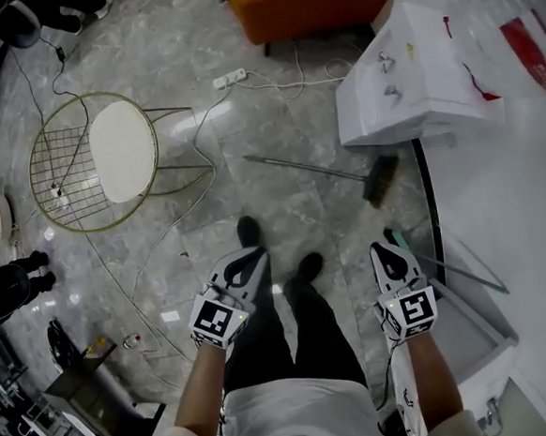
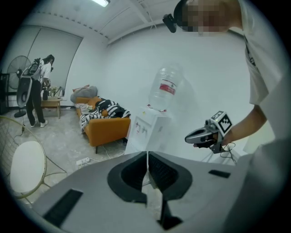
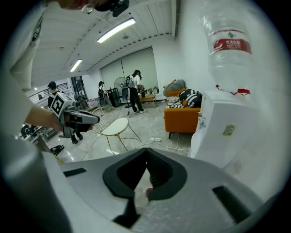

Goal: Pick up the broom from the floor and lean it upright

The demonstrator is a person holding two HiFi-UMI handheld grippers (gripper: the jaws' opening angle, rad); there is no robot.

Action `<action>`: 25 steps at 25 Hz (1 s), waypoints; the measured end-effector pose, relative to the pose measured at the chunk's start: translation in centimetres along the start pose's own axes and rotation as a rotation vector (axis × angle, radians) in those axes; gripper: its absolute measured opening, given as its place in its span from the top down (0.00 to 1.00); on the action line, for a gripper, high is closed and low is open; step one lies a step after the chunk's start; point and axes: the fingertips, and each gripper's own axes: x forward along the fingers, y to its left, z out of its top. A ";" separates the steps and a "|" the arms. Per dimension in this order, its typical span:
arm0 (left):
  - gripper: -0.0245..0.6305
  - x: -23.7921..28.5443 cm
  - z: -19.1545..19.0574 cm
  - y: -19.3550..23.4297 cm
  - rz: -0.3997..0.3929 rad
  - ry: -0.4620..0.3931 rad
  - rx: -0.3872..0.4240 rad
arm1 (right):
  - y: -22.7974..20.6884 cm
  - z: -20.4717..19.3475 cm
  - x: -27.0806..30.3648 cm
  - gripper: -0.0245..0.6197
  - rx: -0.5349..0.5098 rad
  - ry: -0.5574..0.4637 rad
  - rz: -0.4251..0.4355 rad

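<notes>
So the broom is lying flat on the floor, just in front of the water dispenser, and nothing is touching it yet. Its long axis is running sideways across the dispenser's front. The brush head is sitting right by the dispenser's lower corner, and the handle is pointing away from it over open floor.

Both claws are hanging on the far side of the broom from the dispenser, well short of it. The left claw is clenched with nothing in it, and the right claw is pinched closed on nothing too.

For the pickup, I'm thinking both need opening before reaching down. Best bet is probably lining the jaws up across the handle, not along it, and grabbing partway out from the dispenser so the brush end isn't dragging it down. Then it's swinging the handle tip up while keeping the bristles low.
</notes>
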 end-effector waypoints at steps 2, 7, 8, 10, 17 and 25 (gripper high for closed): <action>0.94 1.5 -2.1 2.4 0.005 0.004 0.006 | -0.5 -0.8 2.8 0.96 -0.007 0.007 -0.001; 0.94 5.2 -6.7 8.1 -0.029 0.045 -0.004 | -0.9 -3.1 10.8 0.96 -0.041 0.017 0.039; 0.94 5.9 -7.8 9.2 -0.032 0.050 -0.006 | -1.0 -3.8 12.5 0.96 -0.051 0.020 0.046; 0.94 7.4 -9.9 11.3 -0.040 0.063 -0.010 | -1.3 -5.4 15.9 0.96 -0.065 0.027 0.052; 0.94 12.0 -18.2 17.4 -0.056 0.081 -0.024 | -3.2 -12.2 26.9 0.96 -0.076 0.046 0.066; 0.94 17.1 -27.2 22.3 -0.085 0.092 -0.035 | -5.2 -19.8 37.4 0.96 -0.161 0.074 0.116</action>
